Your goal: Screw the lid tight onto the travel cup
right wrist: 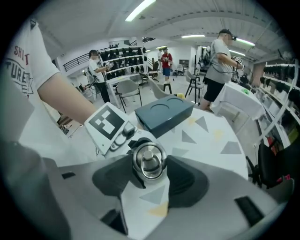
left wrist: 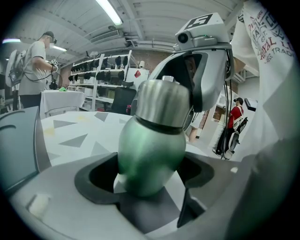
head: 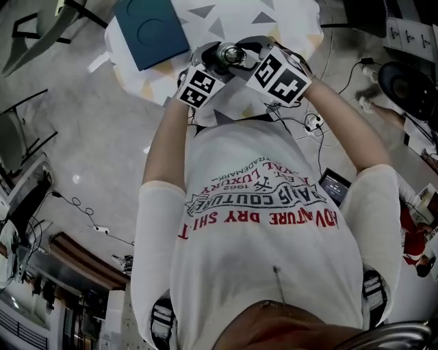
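Note:
The travel cup [head: 229, 53] is held up over the near edge of the table, between the two grippers. In the left gripper view its green body [left wrist: 150, 145] sits tilted between the dark pads of my left gripper [left wrist: 149, 176], which is shut on it. The steel lid [left wrist: 161, 103] sits on top of the body. My right gripper [right wrist: 149, 165] comes from the lid's end and is shut on the lid [right wrist: 148, 161], whose top ring faces the camera. In the head view the left gripper [head: 205, 72] and the right gripper [head: 263, 65] meet at the cup.
A dark teal box [head: 152, 27] lies on the table [head: 287, 20], which has a white cloth with grey and yellow triangles. Cables and a power strip [head: 313, 123] lie on the floor by my feet. Other people, chairs and shelving stand farther off.

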Demonstrator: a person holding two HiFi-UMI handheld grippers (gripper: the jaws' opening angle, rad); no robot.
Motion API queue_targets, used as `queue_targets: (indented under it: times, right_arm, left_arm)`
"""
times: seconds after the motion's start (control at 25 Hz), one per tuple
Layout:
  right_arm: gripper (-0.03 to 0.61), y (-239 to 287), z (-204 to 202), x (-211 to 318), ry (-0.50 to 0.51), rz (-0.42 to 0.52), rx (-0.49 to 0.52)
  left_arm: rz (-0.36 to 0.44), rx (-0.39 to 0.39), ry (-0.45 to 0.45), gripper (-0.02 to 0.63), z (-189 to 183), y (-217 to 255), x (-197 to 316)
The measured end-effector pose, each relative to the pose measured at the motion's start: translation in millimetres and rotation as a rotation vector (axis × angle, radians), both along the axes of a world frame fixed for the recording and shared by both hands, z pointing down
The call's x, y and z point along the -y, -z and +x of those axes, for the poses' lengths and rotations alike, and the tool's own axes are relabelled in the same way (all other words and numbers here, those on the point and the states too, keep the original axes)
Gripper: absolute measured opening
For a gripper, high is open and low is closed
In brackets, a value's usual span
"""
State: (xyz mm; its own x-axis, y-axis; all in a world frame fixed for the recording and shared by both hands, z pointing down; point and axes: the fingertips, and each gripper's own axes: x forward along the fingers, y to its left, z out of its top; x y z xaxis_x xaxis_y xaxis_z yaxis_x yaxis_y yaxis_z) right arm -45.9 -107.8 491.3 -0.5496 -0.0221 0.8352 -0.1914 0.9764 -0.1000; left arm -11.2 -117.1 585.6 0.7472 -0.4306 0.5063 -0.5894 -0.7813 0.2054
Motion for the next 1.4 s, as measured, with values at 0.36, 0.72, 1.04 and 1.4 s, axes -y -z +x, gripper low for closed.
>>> queue_targets:
  times: [0.36, 0.72, 1.04, 1.4]
  right_arm:
    - [0.276, 4, -3, -14, 0.045, 0.026, 0.053]
    - [0.276, 41, 6, 5, -0.111, 0.127, 0.203]
    - [0.107, 88, 14, 15, -0.282, 0.206, 0.342]
    - [0.011, 141, 20, 14, -0.358, 0.311, 0.551]
  left_arm:
    - [-0.015, -0.043, 0.010, 0.399, 2, 7, -1]
    - [0.029, -0.073, 0.051, 0.434, -8, 45, -9]
    - [0.221, -0.127, 0.133, 0.433, -26, 129, -22]
    - [0.400, -0.158, 0.327, 0.207, -66, 220, -17]
